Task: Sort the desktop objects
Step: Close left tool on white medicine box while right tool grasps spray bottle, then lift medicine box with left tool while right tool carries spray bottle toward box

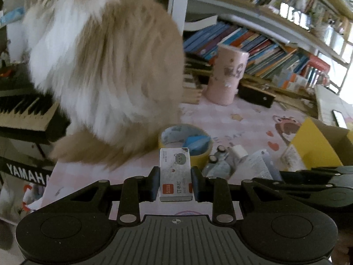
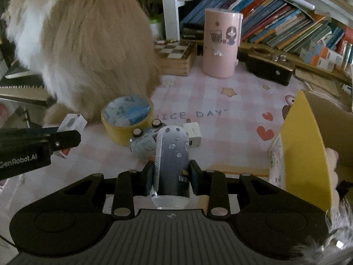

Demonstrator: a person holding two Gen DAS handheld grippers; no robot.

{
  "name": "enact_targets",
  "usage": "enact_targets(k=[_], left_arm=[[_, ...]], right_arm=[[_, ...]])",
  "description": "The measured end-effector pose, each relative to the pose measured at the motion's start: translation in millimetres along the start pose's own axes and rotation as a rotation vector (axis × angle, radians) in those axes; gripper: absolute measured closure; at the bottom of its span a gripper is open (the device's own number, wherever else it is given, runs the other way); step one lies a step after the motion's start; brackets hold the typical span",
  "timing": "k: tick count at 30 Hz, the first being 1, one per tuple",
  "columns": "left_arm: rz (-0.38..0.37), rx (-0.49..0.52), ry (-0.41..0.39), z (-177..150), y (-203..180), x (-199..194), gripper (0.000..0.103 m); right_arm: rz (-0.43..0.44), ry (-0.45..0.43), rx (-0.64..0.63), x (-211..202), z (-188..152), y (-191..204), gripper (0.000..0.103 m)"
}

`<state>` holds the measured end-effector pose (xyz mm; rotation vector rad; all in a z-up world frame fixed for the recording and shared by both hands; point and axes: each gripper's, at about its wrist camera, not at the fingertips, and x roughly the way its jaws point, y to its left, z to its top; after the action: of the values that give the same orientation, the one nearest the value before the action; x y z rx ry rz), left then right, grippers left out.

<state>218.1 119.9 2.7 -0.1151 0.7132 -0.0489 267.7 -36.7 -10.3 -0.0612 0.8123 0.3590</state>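
Left wrist view, staple box (image 1: 175,174) clamped inside left hand-held gripper (image 1: 175,182)

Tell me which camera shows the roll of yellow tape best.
The right wrist view: the roll of yellow tape shows whole, its ring and outer wall both clear. In the left wrist view the roll is partly hidden behind the staple box held in the left gripper's jaws.

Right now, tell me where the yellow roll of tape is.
In both wrist views the yellow roll of tape lies flat on the pink checked desk mat, left of centre, beside the fluffy cream cat and next to the two batteries.
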Motion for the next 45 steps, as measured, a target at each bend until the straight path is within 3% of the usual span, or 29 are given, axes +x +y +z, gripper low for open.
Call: enact_targets(k=[18,45], left_arm=[[-0.055,0.059,-0.056,-30.7,4.9,-68.1,0.075],[-0.161,0.133,-0.033,-106.7,19.0,-155.7,0.075]], right_arm=[[-0.022,-0.049,0.018,-57.8,-38.7,37.5,0.072],[-0.101,-0.045,0.120,-143.3,-142.4,96.1,0.072]])
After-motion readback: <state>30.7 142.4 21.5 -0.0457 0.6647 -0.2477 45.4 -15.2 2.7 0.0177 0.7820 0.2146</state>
